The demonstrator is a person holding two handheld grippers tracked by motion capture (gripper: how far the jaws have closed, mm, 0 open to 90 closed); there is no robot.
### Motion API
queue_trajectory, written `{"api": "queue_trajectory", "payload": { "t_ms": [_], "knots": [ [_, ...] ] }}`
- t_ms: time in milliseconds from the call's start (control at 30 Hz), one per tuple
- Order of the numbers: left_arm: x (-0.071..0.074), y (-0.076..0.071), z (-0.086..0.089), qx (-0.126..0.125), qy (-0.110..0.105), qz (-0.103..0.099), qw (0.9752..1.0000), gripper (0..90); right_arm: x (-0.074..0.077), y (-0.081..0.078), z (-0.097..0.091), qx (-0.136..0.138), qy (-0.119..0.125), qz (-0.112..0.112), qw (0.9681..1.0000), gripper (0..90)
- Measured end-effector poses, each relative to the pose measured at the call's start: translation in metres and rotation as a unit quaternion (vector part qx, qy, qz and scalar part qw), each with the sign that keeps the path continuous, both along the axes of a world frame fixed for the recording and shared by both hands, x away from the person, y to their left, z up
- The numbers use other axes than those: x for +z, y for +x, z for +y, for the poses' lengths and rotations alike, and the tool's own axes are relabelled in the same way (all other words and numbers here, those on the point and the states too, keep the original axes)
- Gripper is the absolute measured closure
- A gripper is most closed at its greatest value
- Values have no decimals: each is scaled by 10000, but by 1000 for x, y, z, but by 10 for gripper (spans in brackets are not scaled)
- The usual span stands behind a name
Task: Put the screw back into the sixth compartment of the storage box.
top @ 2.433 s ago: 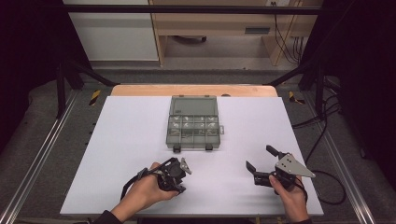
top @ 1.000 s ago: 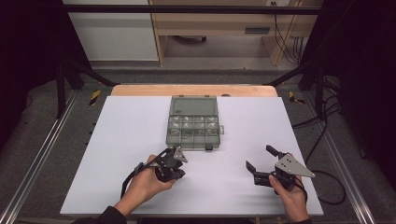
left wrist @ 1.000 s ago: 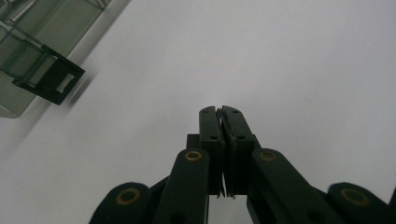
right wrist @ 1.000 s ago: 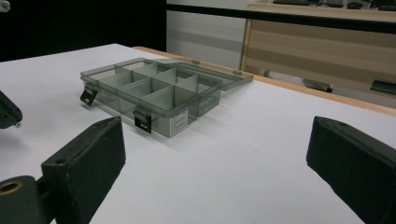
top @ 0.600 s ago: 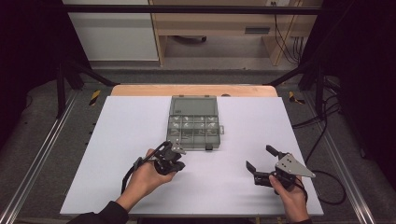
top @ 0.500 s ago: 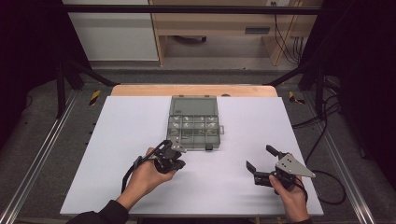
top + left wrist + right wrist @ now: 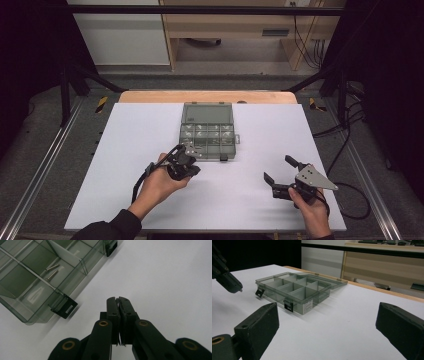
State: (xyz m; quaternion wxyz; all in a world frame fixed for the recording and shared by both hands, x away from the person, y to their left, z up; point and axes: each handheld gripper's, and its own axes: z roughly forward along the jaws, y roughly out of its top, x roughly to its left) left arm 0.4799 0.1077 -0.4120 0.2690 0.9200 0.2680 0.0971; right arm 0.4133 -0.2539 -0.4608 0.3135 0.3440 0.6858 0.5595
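Box position: the organiser box is set on the white table, at the middle toward the far edge, lid laid open flat behind it.
Box axis: the tray's long side runs left to right in the high view; both black latches face the person.
Box material: clear grey-tinted plastic, rectangular, divided by thin walls; two small screws are seen in one near compartment.
Left gripper: jaws clenched together, nothing seen between them; held over bare table just beside the box's near left corner.
Right gripper: jaws spread wide, empty, well apart from the box.
Surroundings: wooden shelving beyond the table; cables at the right.
Obstructions: open table lies between each gripper and the box.
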Motion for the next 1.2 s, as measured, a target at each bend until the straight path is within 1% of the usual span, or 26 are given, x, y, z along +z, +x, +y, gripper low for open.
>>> {"api": "queue_trajectory", "payload": {
  "t_ms": [67, 100, 167, 400, 433, 467, 500, 533, 600, 633, 667, 733, 800, 867, 900, 967, 1033, 1100, 1133, 1167, 1200],
  "knots": [
    [1, 1, -1, 10, -38, 2, 10000, 877, 0, 0, 0, 2, 3, -7, 10000, 49],
    [1, 1, -1, 18, -42, -32, 10000, 877, 0, -1, 0, 1, 10, 5, 10000, 49],
    [2, 2, -2, 17, -95, -2, 10000, 877, 0, -1, -1, -9, 11, 17, 10000, 49],
    [4, 3, -3, 15, -153, -45, 9999, 877, 1, -1, -1, -10, 1, 2, 10000, 49],
    [4, 3, -3, 49, -236, -58, 9997, 877, 1, -1, -1, -15, 2, 3, 10000, 49],
    [5, 3, -2, -6, -213, -82, 9997, 877, 1, -1, -1, -23, 11, 7, 10000, 49],
    [4, 3, -3, 68, -289, -133, 9995, 877, 1, -1, -1, -18, 20, -14, 10000, 49],
    [5, 3, -2, 53, -306, -122, 9994, 877, 1, -1, -1, -18, 21, -14, 10000, 50],
    [6, 5, -2, 119, -345, -175, 9992, 877, 1, -1, -1, -13, 23, -3, 10000, 51],
    [6, 6, -2, 118, -366, -154, 9991, 877, 1, -1, -1, -23, 12, 19, 10000, 52],
    [6, 7, -2, 168, -405, -184, 9989, 877, 1, -1, -1, -16, -1, 4, 10000, 52],
    [7, 10, -1, 188, -419, -180, 9988, 877, 1, -1, -1, -11, -10, -6, 10000, 52],
    [8, 13, -1, 229, -553, -172, 9981, 877, 1, -1, -1, -19, 0, 1, 10000, 52],
    [9, 15, 0, 246, -639, -222, 9974, 877, 1, -1, -1, -21, 17, -15, 10000, 51],
    [8, 16, 0, 298, -673, -257, 9970, 877, 1, -1, -1, -29, 22, -8, 10000, 51],
    [8, 19, 0, 338, -682, -286, 9967, 877, 1, -1, -2, -22, 23, -15, 10000, 51],
    [8, 22, 0, 395, -749, -302, 9960, 877, 1, -1, -2, -22, 23, -16, 10000, 51],
    [8, 23, 0, 457, -844, -366, 9947, 877, 1, -1, -2, -19, 30, -15, 10000, 51],
    [9, 25, 0, 456, -855, -354, 9947, 877, 1, -1, -2, -20, 26, -7, 10000, 51],
    [9, 25, 0, 483, -900, -376, 9941, 877, 1, -1, -2, -22, 27, -8, 10000, 51],
    [10, 26, 0, 482, -887, -379, 9942, 877, 1, -1, -2, -22, 26, -11, 10000, 51]
  ]
}}
